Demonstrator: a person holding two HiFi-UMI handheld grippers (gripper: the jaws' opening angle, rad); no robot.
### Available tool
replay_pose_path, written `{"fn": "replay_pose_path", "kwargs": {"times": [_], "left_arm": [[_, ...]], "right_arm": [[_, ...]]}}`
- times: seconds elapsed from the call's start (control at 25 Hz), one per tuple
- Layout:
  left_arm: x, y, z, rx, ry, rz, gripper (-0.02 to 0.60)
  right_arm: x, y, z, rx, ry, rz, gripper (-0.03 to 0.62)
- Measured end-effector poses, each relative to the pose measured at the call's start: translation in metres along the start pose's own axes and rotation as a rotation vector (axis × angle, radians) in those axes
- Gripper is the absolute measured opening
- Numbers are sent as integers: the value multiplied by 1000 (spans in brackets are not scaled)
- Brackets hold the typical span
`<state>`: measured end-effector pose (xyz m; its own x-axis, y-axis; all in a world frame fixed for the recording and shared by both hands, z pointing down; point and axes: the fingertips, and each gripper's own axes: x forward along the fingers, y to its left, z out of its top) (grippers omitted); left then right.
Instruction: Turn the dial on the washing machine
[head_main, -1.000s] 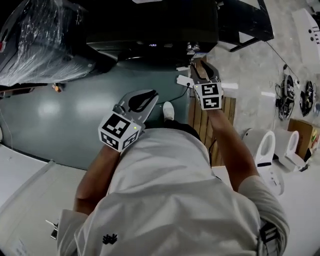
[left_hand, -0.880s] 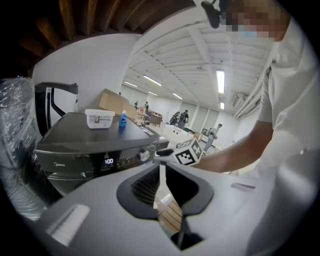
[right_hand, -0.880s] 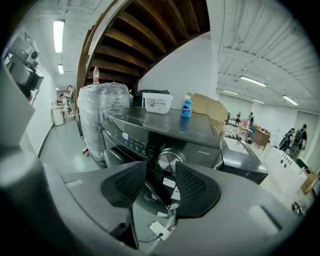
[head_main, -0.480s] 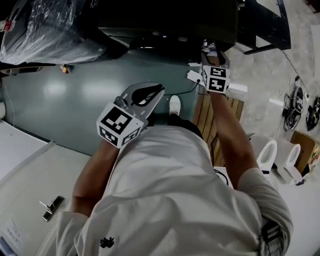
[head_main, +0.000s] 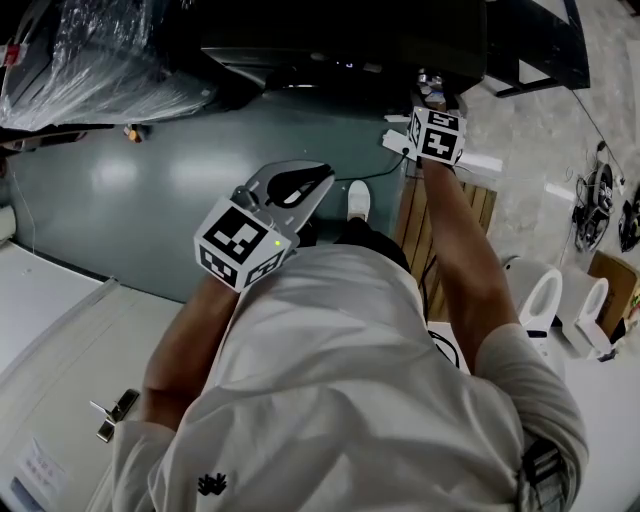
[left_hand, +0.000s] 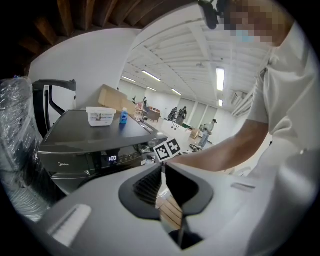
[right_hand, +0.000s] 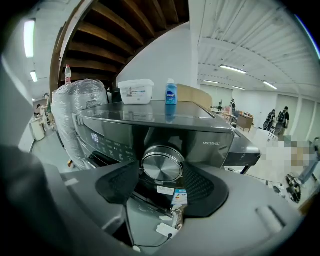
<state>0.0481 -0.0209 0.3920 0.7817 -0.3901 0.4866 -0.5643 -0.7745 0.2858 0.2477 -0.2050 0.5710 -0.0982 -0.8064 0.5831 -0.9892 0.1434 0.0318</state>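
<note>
- Left of the washing machine (right_hand: 210, 137), the left gripper (head_main: 318, 180) hangs well short of the front panel. Its jaws are clenched tip to tip with nothing between them, so it has no part in this step.
- On the machine's top, toward its left side, sit a white tub (right_hand: 136, 91) and a blue bottle (right_hand: 171, 92). Both are well above the controls and out of the way.
- On the left stretch of the machine's front panel the lit display (right_hand: 95, 137) glows. That's the spot to watch for the setting to change once the knob moves.
- The dial (right_hand: 161, 165) is a brushed-metal knob standing proud of the panel, right of the display, and it faces straight down the right gripper view.
- At the machine's right front, the right gripper (right_hand: 161, 176) is lined up on it. Its jaws have just been opening and are now released wide, one pad (right_hand: 120, 184) on each side of the dial, and neither appears to press on it.
- I'd say the grip comes next. Keep the knob centred between the pads, ease in so they cover its rim rather than just its face, then close evenly.
- Roll the wrist about the dial's own axis. Smooth metal will likely slip under a light or off-centre pinch.
</note>
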Motion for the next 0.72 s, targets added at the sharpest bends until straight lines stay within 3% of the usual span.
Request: {"fn": "replay_pose_path", "kwargs": {"times": [0.28, 0.52, 0.72], "left_arm": [[-4, 3, -1, 3, -4, 0, 72], [-7, 5, -2, -2, -5, 1, 73], [-7, 5, -2, -3, -9, 0, 74]], "right_arm": [[-2, -5, -1, 168, -2, -10, 249], [-3, -10, -4, 434, -38, 37, 249], [-3, -10, -5, 483, -57, 63, 249]]}}
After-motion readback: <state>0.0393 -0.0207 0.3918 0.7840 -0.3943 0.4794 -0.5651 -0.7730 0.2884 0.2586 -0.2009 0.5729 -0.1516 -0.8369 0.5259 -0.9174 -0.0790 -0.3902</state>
